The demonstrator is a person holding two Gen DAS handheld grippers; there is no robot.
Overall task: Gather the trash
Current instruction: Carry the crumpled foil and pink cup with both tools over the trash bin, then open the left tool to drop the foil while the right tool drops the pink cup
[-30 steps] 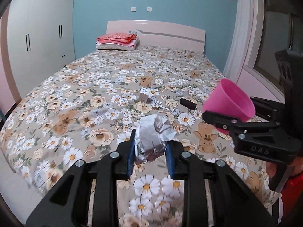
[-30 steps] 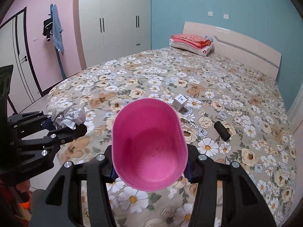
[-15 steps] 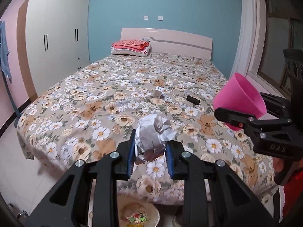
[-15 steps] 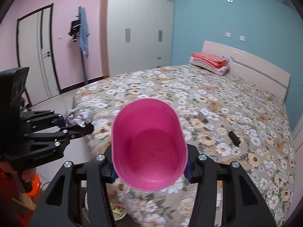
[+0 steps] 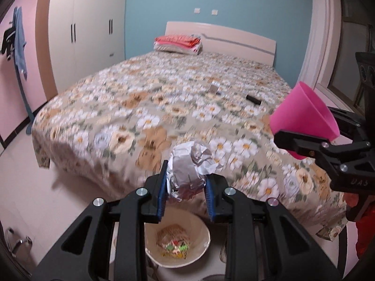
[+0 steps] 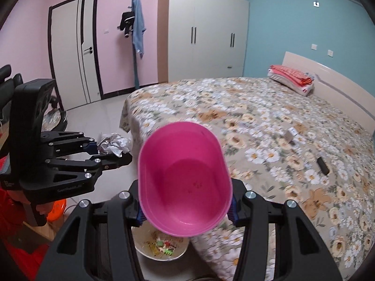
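Note:
My left gripper (image 5: 186, 182) is shut on a crumpled foil ball (image 5: 187, 175) and holds it in the air past the foot of the bed. The foil ball also shows in the right wrist view (image 6: 113, 144). Below it on the floor stands a cream bin (image 5: 204, 243) with colourful wrappers inside; it also shows in the right wrist view (image 6: 140, 249). My right gripper (image 6: 185, 210) is shut on a pink cup (image 6: 185, 182), held to the right of the left gripper (image 6: 103, 155). The cup also shows in the left wrist view (image 5: 304, 117).
A flowered bed (image 5: 164, 107) fills the view ahead. On it lie a small white box (image 5: 214, 86), a black cylinder (image 5: 253, 99) and folded red bedding (image 5: 178, 42). A white wardrobe (image 6: 201, 30) and a door (image 6: 75, 51) stand to the left.
Both grippers have pulled back from over the bed to beyond its foot, each keeping its hold. The bin on the floor has come into view below them.

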